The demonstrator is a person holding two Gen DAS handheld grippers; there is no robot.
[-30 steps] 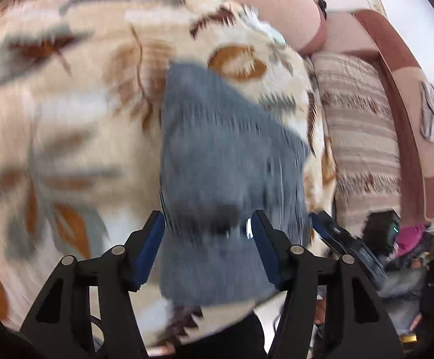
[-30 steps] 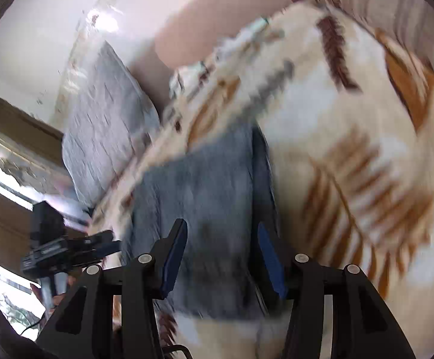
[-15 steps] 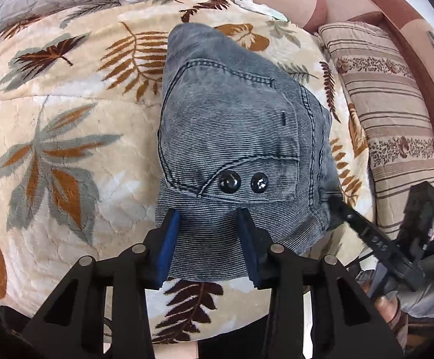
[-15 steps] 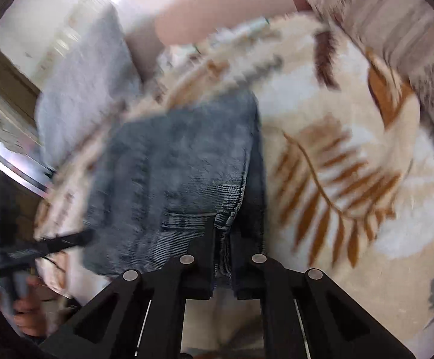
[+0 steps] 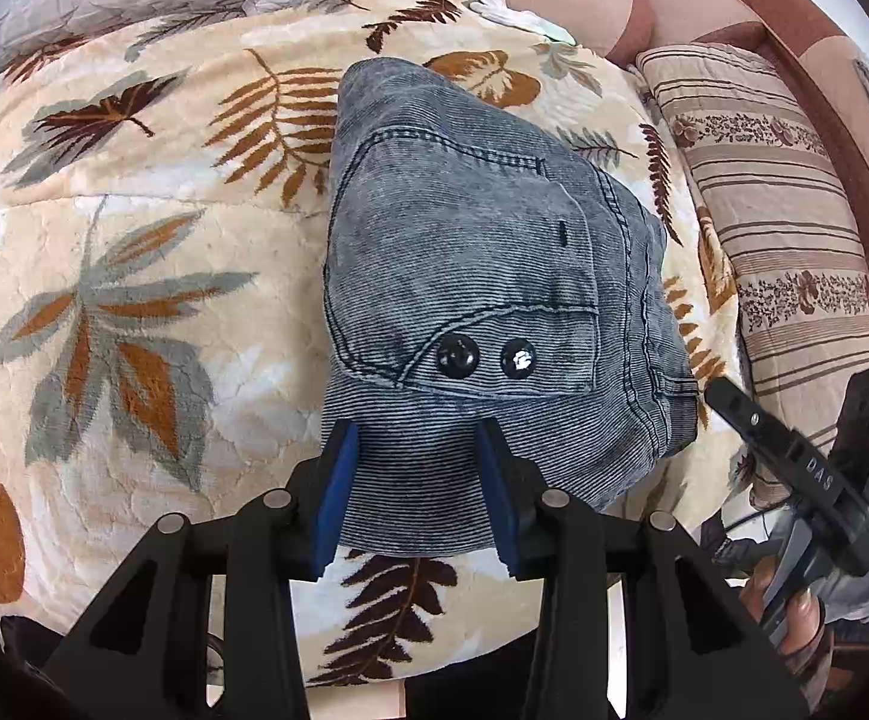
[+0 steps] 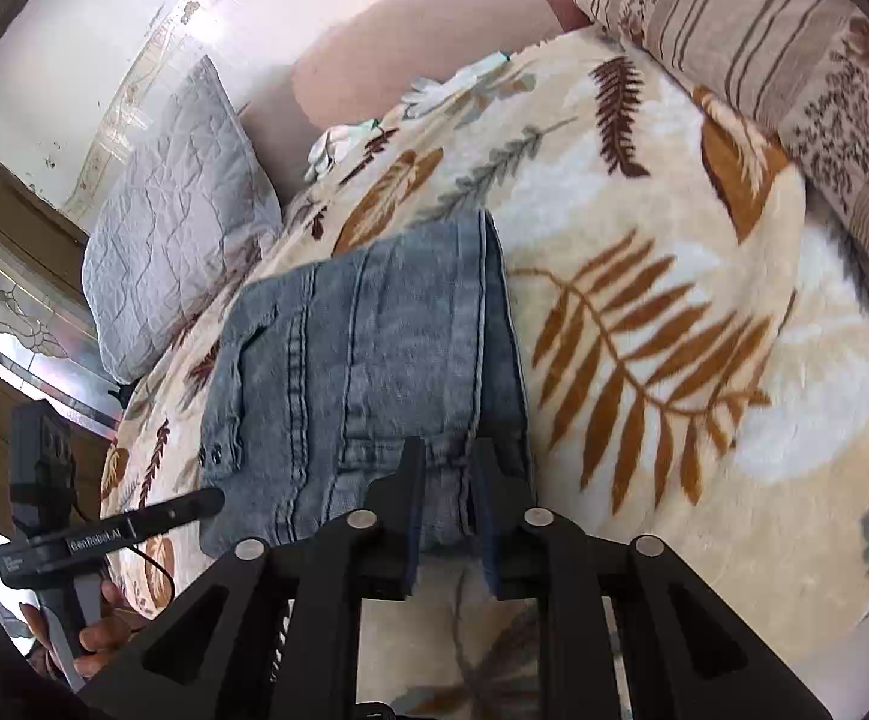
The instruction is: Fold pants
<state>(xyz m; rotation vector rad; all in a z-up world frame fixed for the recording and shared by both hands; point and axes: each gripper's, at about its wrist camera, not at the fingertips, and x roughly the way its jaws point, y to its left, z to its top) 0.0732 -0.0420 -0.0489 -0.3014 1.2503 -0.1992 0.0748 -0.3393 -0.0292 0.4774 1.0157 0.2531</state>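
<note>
Folded grey denim pants (image 5: 482,276) lie on a leaf-patterned blanket (image 5: 134,312), two black buttons (image 5: 485,356) facing up. The left gripper (image 5: 419,492) stands spread over the near hem, its blue-padded fingers (image 5: 333,492) flanking the cloth. A striped cushion (image 5: 776,228) lies alongside.

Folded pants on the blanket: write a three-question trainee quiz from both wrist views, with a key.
1. True or false: the pants lie spread out flat at full length.
2. Which tool pinches the pants' edge: A) left tool B) right tool?
3. Fill in: two black ____ show on the pants.

Key: 1 false, they are folded into a compact bundle. 2 B; the left tool's fingers stand apart over the fabric. 3 buttons.
</note>
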